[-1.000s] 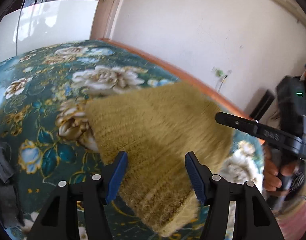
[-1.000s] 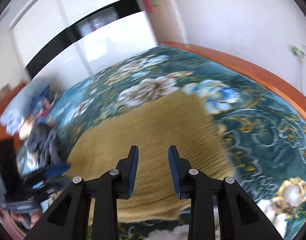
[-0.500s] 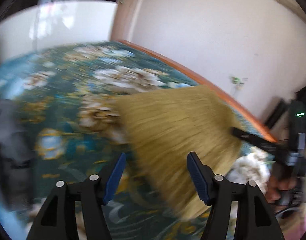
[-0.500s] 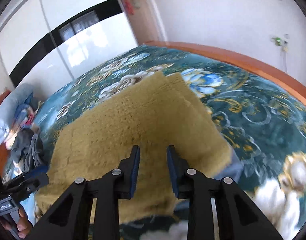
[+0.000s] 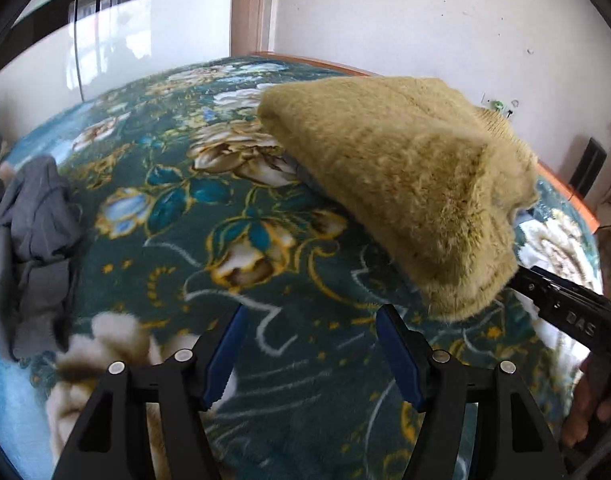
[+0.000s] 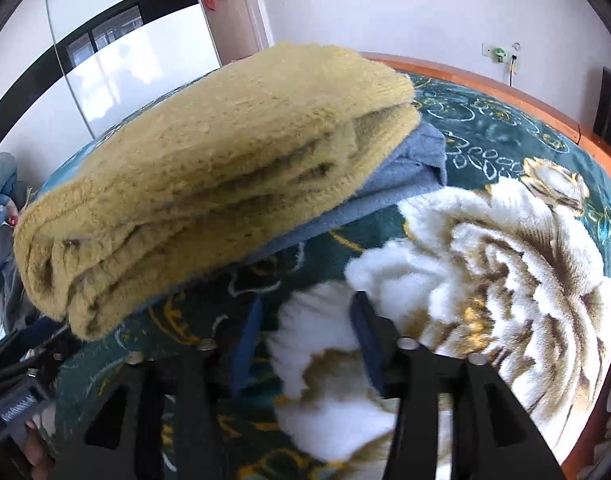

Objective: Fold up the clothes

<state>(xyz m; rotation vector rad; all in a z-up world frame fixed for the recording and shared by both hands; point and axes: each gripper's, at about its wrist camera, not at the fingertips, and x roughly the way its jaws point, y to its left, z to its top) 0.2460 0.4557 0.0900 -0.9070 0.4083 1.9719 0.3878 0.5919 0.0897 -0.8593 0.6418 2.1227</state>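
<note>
Folded garments: one mustard fleece [image 6: 209, 160] on one blue-grey piece [image 6: 405, 168], on bed [image 5: 265, 280].
Loose: one grey heap [image 5: 29, 248].
Left hand-held gripper [image 5: 311, 350]: apart, empty.
Right hand-held gripper [image 6: 305, 340]: apart, empty.

A fuzzy mustard-yellow sweater [image 6: 209, 168] lies folded in layers atop a folded blue-grey garment [image 6: 409, 168].

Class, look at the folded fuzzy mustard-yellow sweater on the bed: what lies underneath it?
Under the folded fuzzy mustard-yellow sweater a grey-blue fabric garment sticks out at one edge, lying on the teal floral blanket. How far it extends beneath is covered.
</note>
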